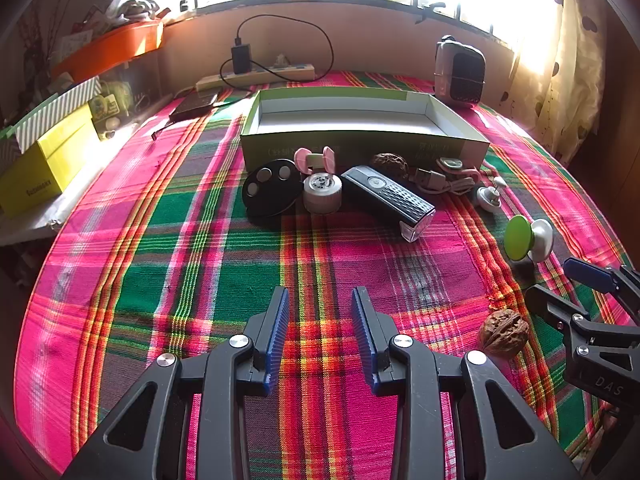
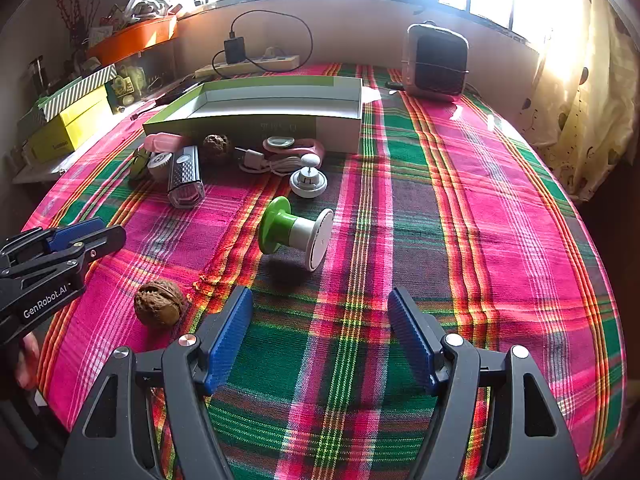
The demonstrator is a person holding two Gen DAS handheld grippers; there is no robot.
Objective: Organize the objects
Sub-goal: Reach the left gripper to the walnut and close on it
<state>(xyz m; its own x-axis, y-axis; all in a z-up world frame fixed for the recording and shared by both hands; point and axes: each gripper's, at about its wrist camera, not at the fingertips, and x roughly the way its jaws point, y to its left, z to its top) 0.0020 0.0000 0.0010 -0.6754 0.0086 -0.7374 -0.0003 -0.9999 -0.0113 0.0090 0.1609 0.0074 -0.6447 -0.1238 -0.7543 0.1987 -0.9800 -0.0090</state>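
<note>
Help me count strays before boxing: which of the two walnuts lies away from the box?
The walnut lying alone on the plaid cloth between the two tools; the other walnut sits against the green box.

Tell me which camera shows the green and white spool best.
The right wrist view. The green and white spool lies on its side just ahead of the open right gripper, unobstructed, both flanges and the core visible. The left wrist view shows it small, near the right edge and foreshortened.

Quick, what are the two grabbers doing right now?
Left gripper: open, holding nothing.
Right gripper: open, holding nothing.
</note>
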